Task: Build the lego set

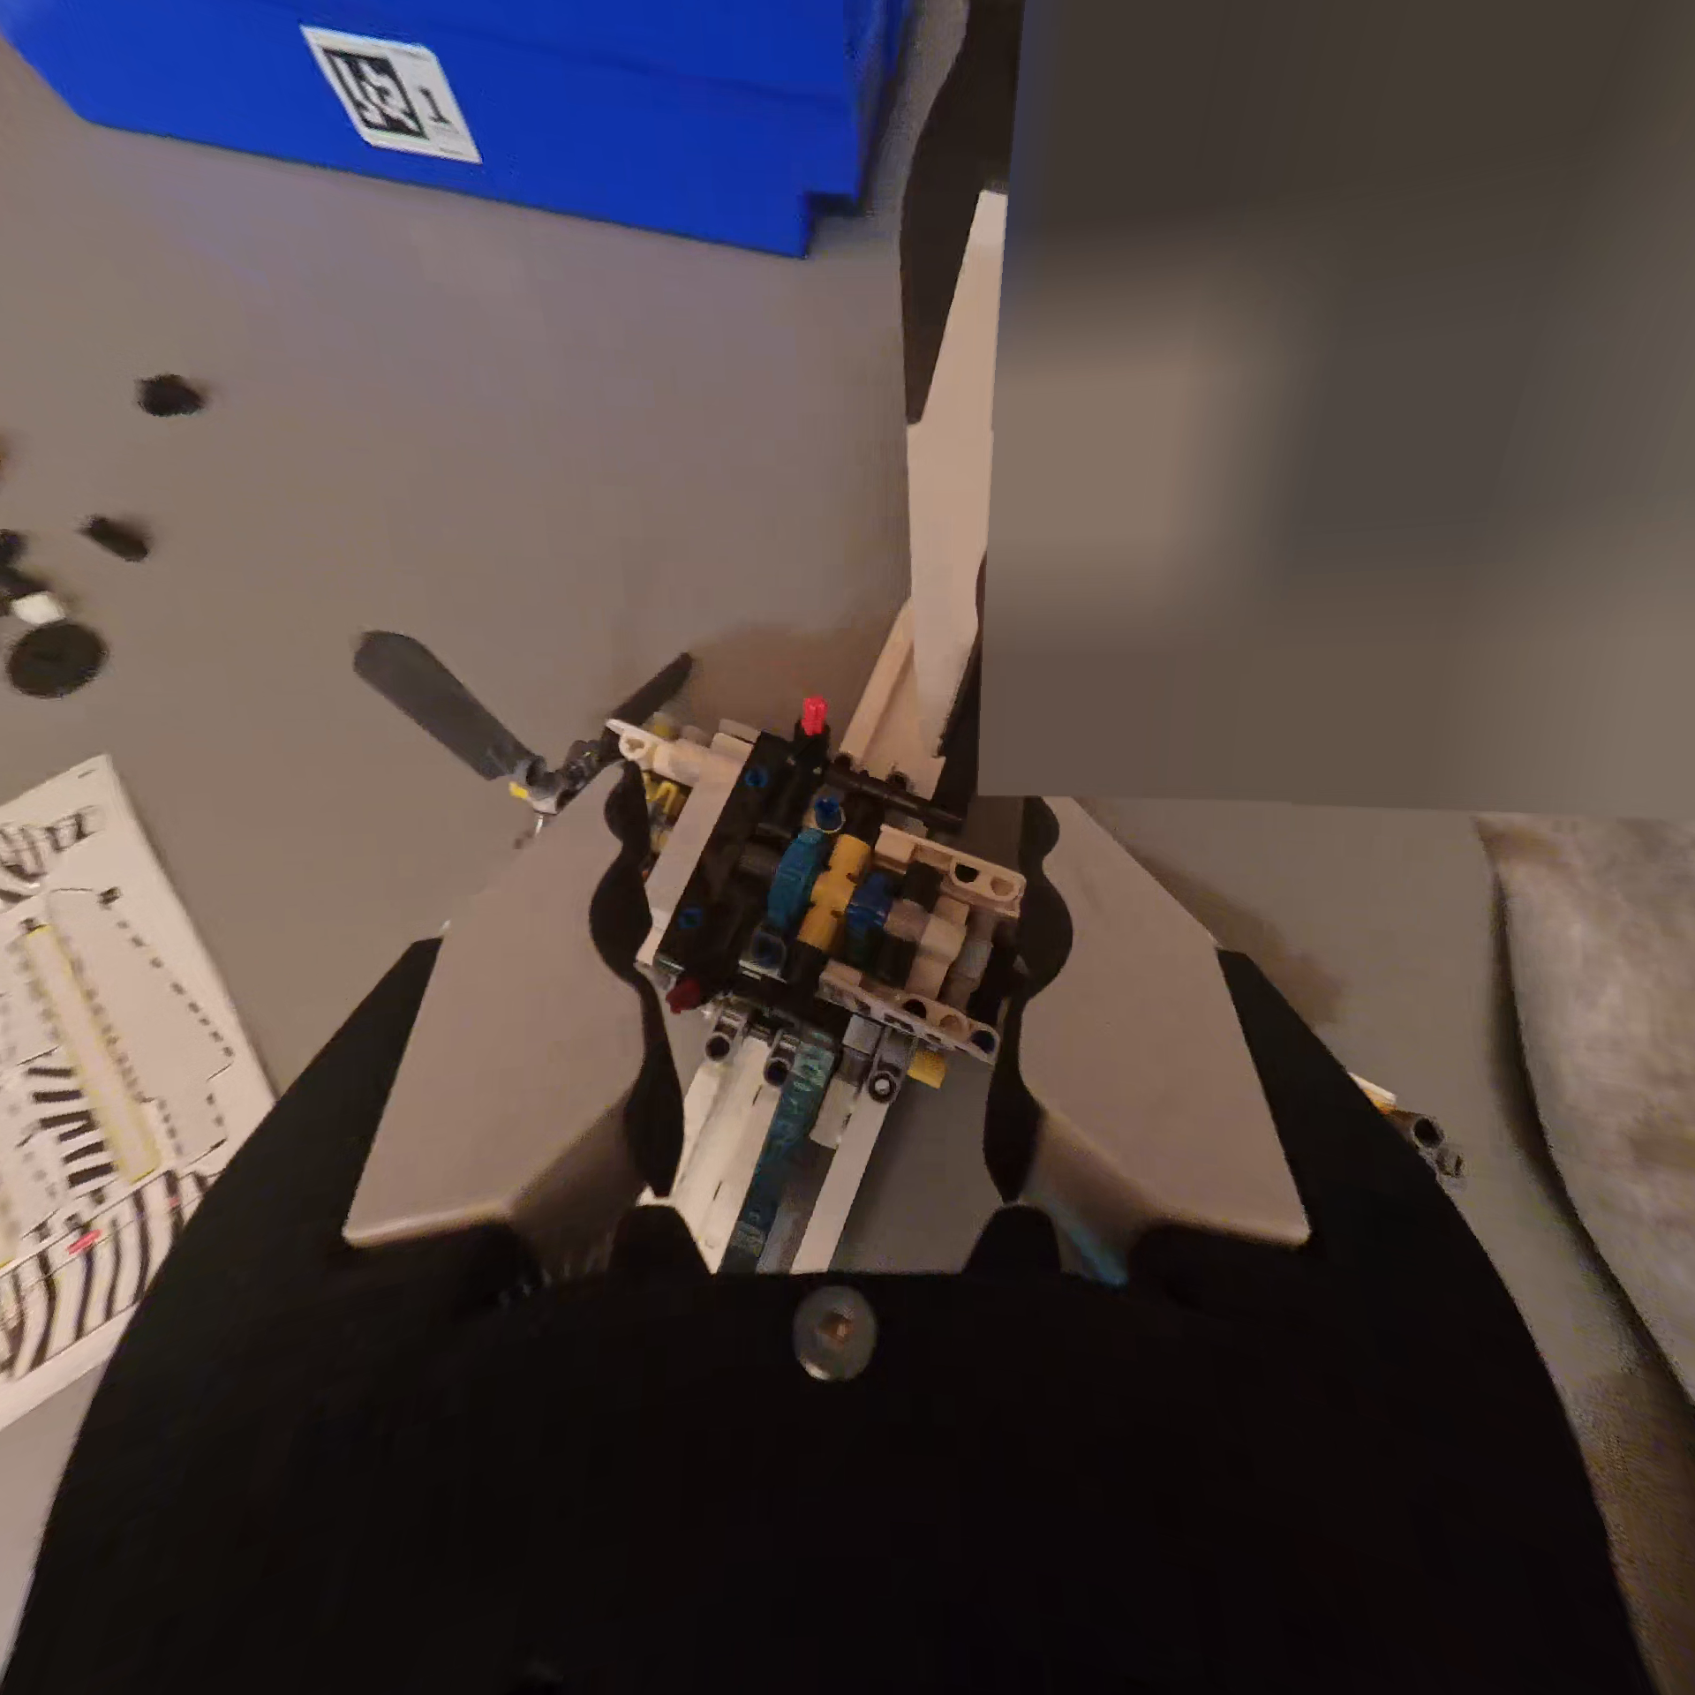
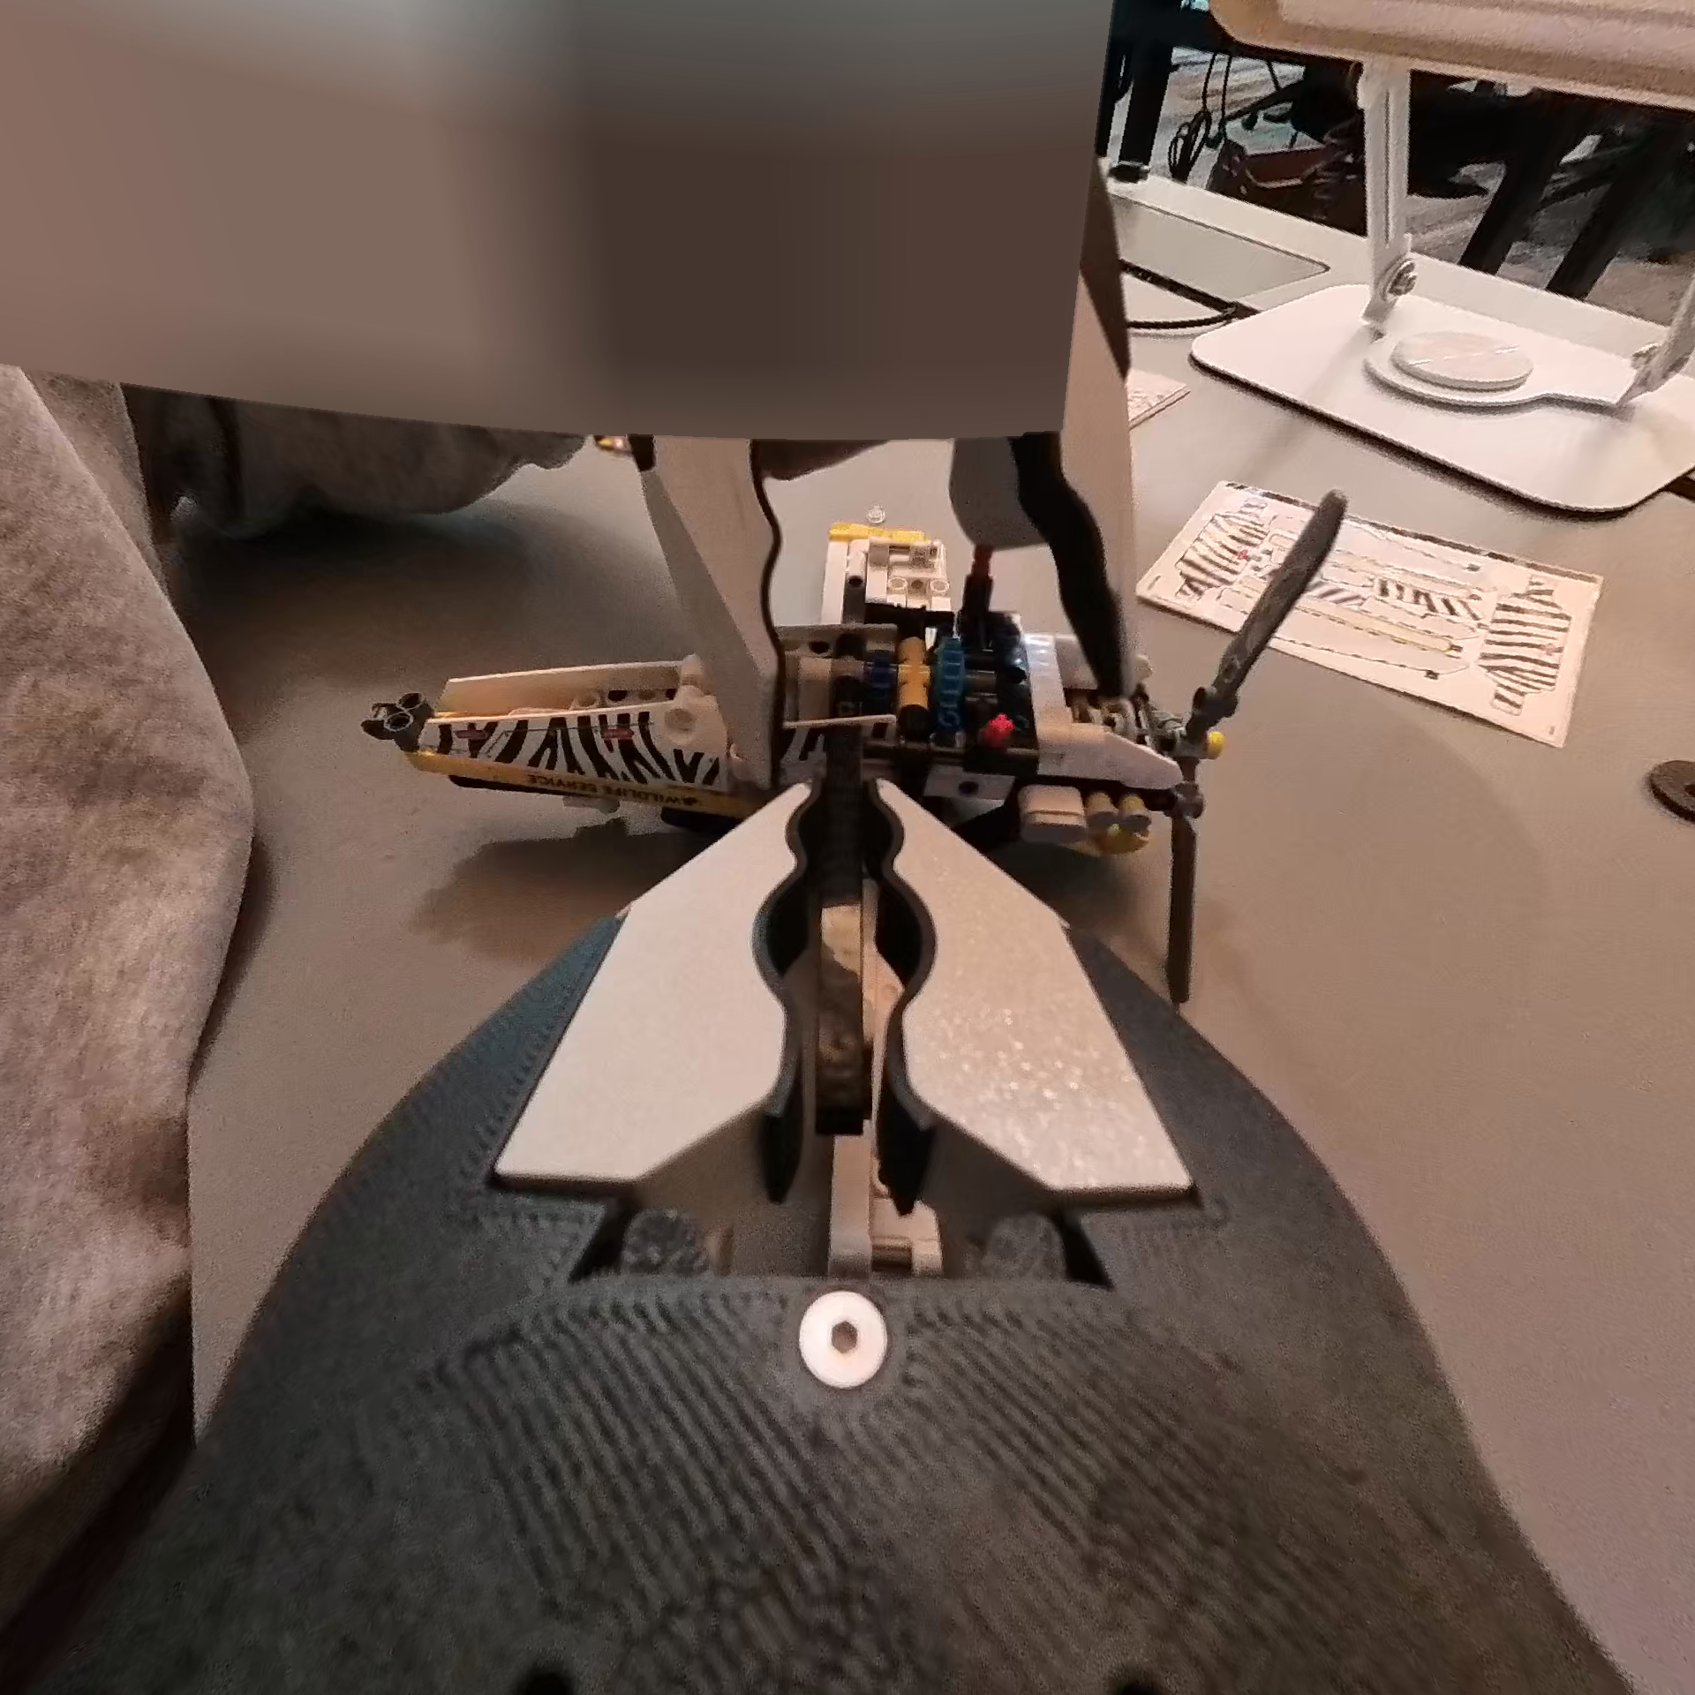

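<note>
The lego plane (image 1: 825, 899) has a white, black and yellow body with zebra stickers and a grey propeller (image 1: 431, 697). It sits on the grey table (image 1: 550, 440). My left gripper (image 1: 830, 880) is closed on its middle, one finger on each side. In the right wrist view the plane (image 2: 587, 734) lies side-on, with the left gripper (image 2: 926, 715) reaching down over it. My right gripper (image 2: 844, 798) is shut on a flat white wing panel (image 2: 839, 963), seen edge-on, whose far end touches the plane's side. The panel (image 1: 949, 459) also rises behind the plane in the left wrist view.
A blue box (image 1: 550, 110) stands at the far edge. A zebra sticker sheet (image 1: 92, 1055) (image 2: 1376, 614) and loose black parts (image 1: 55, 656) lie on the table. A grey cloth (image 2: 92, 734) lies beside the plane. A white monitor stand (image 2: 1467, 385) is behind. The grippers are tip to tip, or close to it.
</note>
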The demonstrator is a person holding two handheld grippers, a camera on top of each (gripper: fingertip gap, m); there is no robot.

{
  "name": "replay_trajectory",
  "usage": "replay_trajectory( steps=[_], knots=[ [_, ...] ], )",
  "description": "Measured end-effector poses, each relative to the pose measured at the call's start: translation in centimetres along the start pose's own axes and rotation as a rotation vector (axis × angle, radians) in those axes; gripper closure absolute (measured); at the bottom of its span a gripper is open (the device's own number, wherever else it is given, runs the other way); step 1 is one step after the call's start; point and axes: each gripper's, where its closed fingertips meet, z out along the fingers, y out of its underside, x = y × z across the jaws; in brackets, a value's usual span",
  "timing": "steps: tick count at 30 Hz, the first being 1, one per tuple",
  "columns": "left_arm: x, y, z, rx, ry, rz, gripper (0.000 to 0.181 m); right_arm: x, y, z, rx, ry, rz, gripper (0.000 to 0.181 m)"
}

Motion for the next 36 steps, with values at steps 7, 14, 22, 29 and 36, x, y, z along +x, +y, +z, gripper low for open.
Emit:
replay_trajectory(
  steps=[7, 14, 22, 29, 36],
  knots=[
    [-0.29, 0.72, 0.45, -0.02, 0.051, -0.046, 0.114, 0.09, 0.0, -0.03, 0.012, 0.007, -0.006, 0.175],
    [-0.37, 0.79, 0.31, -0.003, 0.075, -0.058, 0.114, 0.16, 0.0, 0.14, 0.009, 0.055, -0.047, 0.175],
    [-0.42, 0.87, 0.25, 0.0, 0.063, -0.049, 0.114, 0.23, 0.0, 0.37, 0.002, 0.104, 0.006, 0.175],
    [-0.51, 0.88, 0.29, 0.018, 0.066, -0.034, 0.115, 0.33, -0.04, 0.27, 0.012, 0.065, 0.074, 0.176],
    [-0.54, 0.83, 0.4, 0.03, 0.067, -0.014, 0.116, 0.47, -0.01, 0.21, 0.011, 0.047, 0.088, 0.176]
  ],
)
